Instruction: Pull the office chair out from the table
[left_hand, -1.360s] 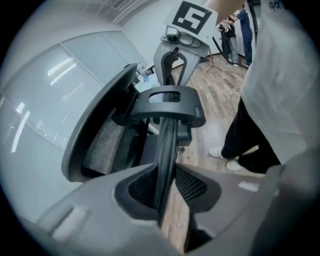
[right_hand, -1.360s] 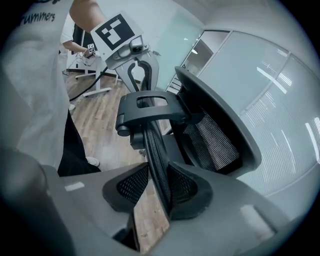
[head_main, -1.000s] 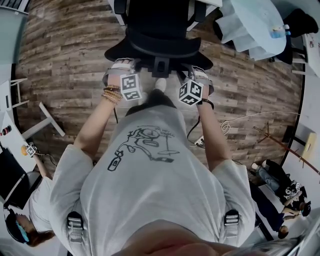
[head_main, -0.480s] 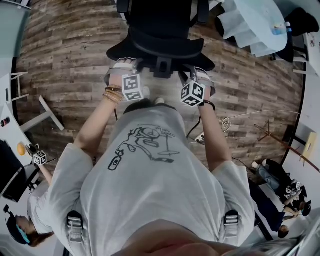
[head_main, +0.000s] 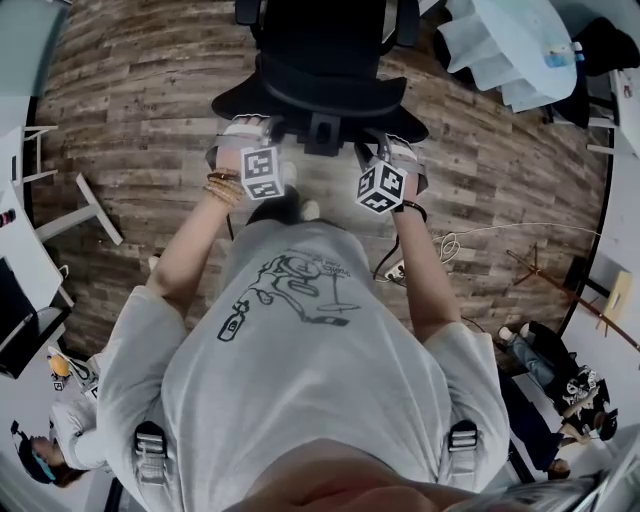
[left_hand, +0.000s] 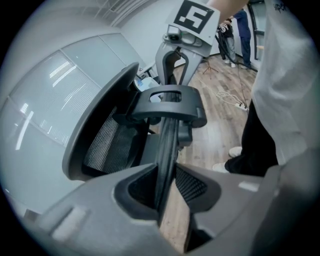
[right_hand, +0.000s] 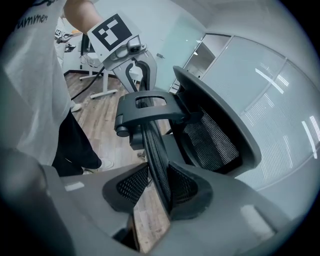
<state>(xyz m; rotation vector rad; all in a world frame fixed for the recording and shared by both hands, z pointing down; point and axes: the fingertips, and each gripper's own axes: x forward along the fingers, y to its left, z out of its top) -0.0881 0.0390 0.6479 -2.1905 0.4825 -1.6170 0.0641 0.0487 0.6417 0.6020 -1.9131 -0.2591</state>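
Note:
The black office chair (head_main: 320, 60) stands at the top of the head view, its mesh back towards me. My left gripper (head_main: 252, 132) is shut on the upper rim of the chair back, left of the headrest bracket (head_main: 322, 130). My right gripper (head_main: 392, 150) is shut on the same rim, right of the bracket. In the left gripper view the thin rim (left_hand: 167, 145) runs between the jaws of the left gripper (left_hand: 167, 182). In the right gripper view the rim (right_hand: 152, 145) lies between the jaws of the right gripper (right_hand: 159, 182).
The floor is wood planks (head_main: 150, 90). A covered table (head_main: 505, 50) stands at the top right. A cable (head_main: 450, 245) and power strip (head_main: 395, 272) lie right of my feet. A white desk frame (head_main: 85, 215) is at the left. Other people stand at the lower left (head_main: 50, 440) and lower right (head_main: 545, 360).
Both grippers and the chair have moved together with me across the floor, away from the white table edge at the top. The desk frame and cable have shifted in the view.

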